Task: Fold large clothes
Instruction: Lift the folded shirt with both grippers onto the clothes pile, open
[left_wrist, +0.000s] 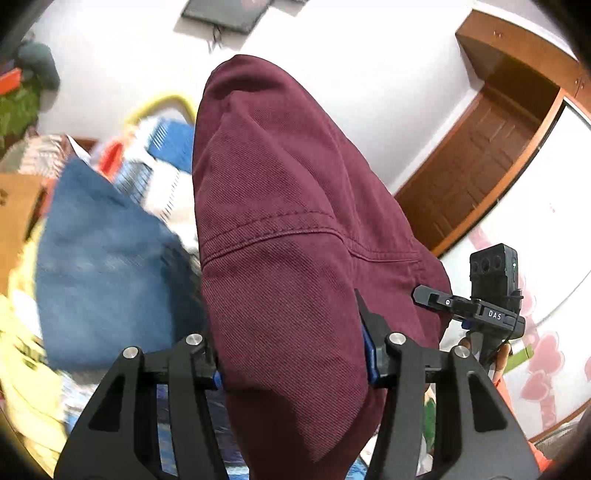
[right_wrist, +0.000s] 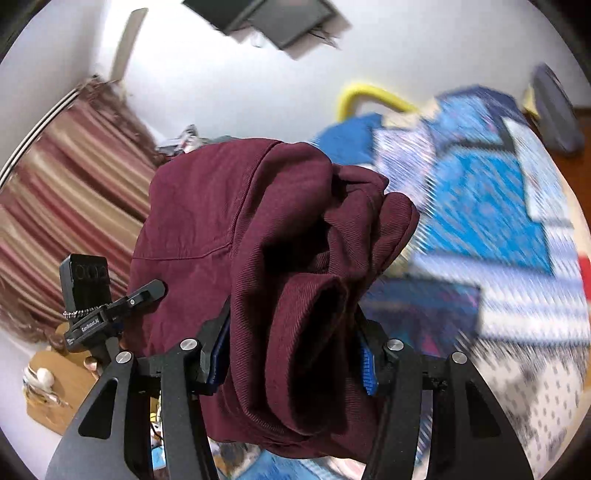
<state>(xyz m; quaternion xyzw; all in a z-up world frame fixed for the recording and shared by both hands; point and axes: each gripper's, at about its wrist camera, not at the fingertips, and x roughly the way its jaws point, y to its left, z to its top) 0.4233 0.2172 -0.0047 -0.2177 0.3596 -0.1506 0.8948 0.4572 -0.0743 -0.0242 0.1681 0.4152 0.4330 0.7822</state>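
**Maroon twill gripped in both hand-held grippers, held up above the bed**

Maroon cotton twill fills the space between the fingers of the left hand-held gripper (left_wrist: 295, 354), whose jaws are clenched on a thick fold of the maroon garment (left_wrist: 288, 221). From that grip the cloth rises up and away in one broad smooth panel with a curved stitched seam across it. To its right, the right hand-held gripper (left_wrist: 480, 314) appears side-on, touching the same cloth, with fingers of the person's hand just below it.

The right hand-held gripper (right_wrist: 291, 354) is likewise clamped on the maroon garment (right_wrist: 258, 229), here bunched into several rolled folds, with one open tube of fabric hanging between the blue pads (right_wrist: 367, 373). The left hand-held gripper (right_wrist: 110, 314) shows at the left edge of the cloth.

The garment hangs in the air between the two tools, not lying flat anywhere. Beyond it a blue denim piece (left_wrist: 107, 266) lies on the bed (right_wrist: 498, 221), which is covered in a blue and white patterned sheet, blurred by motion. Further out are a yellow curved bar (right_wrist: 373, 94), a striped curtain (right_wrist: 66, 192), a brown wooden door (left_wrist: 476, 166) and white walls.
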